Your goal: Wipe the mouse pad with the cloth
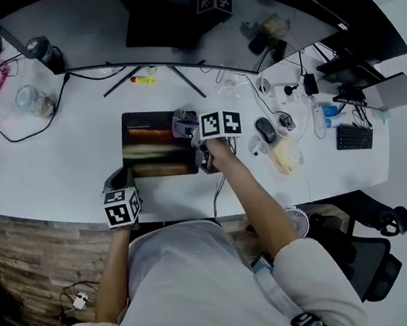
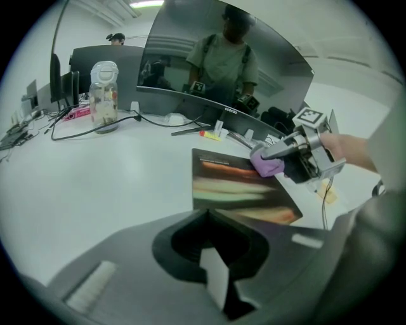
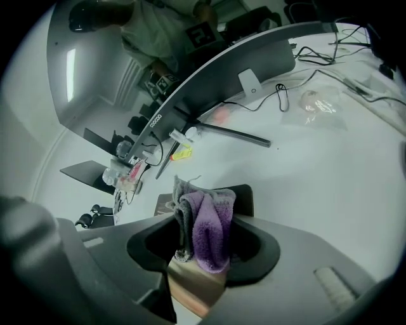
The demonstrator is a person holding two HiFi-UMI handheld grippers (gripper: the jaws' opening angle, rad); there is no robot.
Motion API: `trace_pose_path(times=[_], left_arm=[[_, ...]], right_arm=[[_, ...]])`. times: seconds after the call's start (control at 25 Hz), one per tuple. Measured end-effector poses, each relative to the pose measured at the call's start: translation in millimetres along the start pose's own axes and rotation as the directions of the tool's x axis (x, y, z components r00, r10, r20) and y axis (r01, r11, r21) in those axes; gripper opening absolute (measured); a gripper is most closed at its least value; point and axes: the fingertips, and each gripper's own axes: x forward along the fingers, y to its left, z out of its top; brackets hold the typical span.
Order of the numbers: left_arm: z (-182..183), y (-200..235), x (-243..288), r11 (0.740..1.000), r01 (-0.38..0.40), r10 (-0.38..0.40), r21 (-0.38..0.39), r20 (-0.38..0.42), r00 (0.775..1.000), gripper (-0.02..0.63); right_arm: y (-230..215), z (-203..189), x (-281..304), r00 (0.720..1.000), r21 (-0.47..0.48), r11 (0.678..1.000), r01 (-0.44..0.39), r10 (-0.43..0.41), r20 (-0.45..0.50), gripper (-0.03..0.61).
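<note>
Dark mouse pad [image 1: 156,143] lies flat on white surface [image 1: 52,183]. Purple-grey cloth [image 3: 206,228] sits at the pad's far right corner, pinched in the right gripper [image 3: 203,254], jaws clamped on the folded cloth. Contact between cloth and pad is unclear. Left gripper [image 1: 121,180] is at the pad's near left corner, jaws close together, nothing between them. Curved monitor [image 1: 173,23] stands behind the pad. Computer mouse [image 1: 265,130] is right of the pad, apart from it. Glass jar [image 1: 32,100] is well off to the pad's left.
</note>
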Motion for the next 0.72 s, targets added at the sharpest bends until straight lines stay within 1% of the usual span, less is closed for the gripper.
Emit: trace_pose_path(times=[0.72], left_arm=[[-0.9,0.2,0.0,1.000,0.000,0.000,-0.008,-0.002,1.000,0.000]], right_arm=[[-31.2,-0.9,-25.2,0.999,0.026,0.998,0.051,-0.051,0.015,0.202]])
